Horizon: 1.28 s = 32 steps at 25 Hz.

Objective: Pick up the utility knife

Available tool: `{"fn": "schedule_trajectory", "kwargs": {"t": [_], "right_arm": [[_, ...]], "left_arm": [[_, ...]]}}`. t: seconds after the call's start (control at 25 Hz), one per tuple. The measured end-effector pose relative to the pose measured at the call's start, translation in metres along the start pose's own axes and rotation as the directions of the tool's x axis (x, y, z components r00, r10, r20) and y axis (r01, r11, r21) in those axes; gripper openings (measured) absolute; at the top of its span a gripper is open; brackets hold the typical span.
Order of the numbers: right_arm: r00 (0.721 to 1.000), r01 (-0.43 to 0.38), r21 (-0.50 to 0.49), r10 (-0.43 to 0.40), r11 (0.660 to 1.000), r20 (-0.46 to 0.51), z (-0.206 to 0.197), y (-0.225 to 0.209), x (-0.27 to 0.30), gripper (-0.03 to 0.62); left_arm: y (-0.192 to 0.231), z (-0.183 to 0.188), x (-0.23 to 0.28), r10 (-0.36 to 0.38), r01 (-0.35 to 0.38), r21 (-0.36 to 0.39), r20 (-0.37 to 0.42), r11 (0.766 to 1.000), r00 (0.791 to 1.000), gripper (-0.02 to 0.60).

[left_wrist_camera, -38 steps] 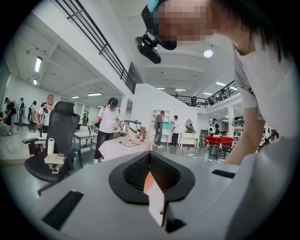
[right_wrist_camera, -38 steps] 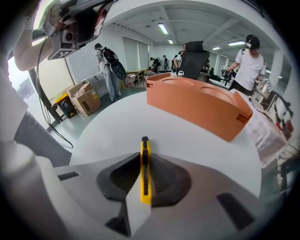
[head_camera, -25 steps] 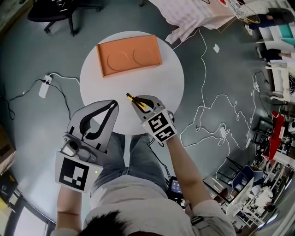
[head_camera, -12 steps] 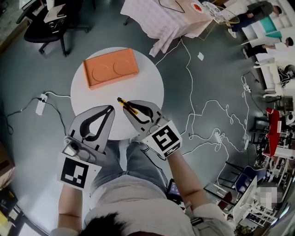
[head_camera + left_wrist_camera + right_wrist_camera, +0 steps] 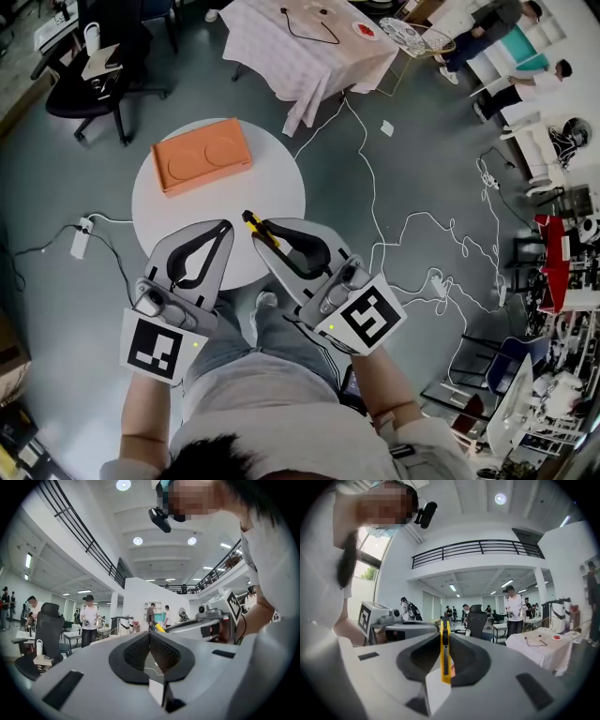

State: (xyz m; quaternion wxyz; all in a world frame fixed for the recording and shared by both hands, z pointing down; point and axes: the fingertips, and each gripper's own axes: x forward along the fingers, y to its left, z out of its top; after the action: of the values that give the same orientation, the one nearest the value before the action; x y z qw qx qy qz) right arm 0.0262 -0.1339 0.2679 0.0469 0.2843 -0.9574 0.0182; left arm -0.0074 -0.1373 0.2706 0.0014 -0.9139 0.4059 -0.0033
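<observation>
The yellow and black utility knife (image 5: 258, 231) is clamped between the jaws of my right gripper (image 5: 262, 231), lifted above the near edge of the round white table (image 5: 272, 192). In the right gripper view the utility knife (image 5: 445, 654) stands on edge between the closed jaws, pointing forward. My left gripper (image 5: 223, 228) hovers beside it on the left, jaws closed with nothing between them; in the left gripper view my left gripper (image 5: 150, 633) has its tips touching, and the right gripper (image 5: 161, 629) with the yellow knife tip shows beyond.
An orange tray (image 5: 201, 157) with two round recesses lies at the table's far side. White cables (image 5: 412, 225) trail over the grey floor to the right, a power strip (image 5: 80, 242) lies left. A cloth-covered table (image 5: 309, 42) and an office chair (image 5: 98, 70) stand farther off.
Both grippers have risen toward the camera and away from the table, the right one carrying the knife. The table and tray look smaller and farther off.
</observation>
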Motion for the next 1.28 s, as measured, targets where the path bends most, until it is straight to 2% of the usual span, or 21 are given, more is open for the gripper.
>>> {"fn": "schedule_trajectory", "kwargs": {"t": [0.4, 0.76, 1.28], "right_arm": [[0.994, -0.044, 0.001, 0.044, 0.999, 0.105, 0.031, 0.006, -0.034, 0.066], [0.984, -0.120, -0.032, 0.123, 0.992, 0.132, 0.041, 0.017, -0.040, 0.066], [0.970, -0.190, -0.063, 0.197, 0.980, 0.141, 0.042, 0.034, -0.032, 0.066]], "left_arm": [[-0.034, 0.017, -0.003, 0.046, -0.047, 0.025, 0.014, 0.999, 0.999, 0.011], [-0.041, 0.026, -0.016, 0.132, -0.132, 0.040, 0.019, 0.990, 0.991, 0.009], [-0.042, 0.032, -0.036, 0.206, -0.208, 0.055, 0.039, 0.977, 0.978, 0.009]]}}
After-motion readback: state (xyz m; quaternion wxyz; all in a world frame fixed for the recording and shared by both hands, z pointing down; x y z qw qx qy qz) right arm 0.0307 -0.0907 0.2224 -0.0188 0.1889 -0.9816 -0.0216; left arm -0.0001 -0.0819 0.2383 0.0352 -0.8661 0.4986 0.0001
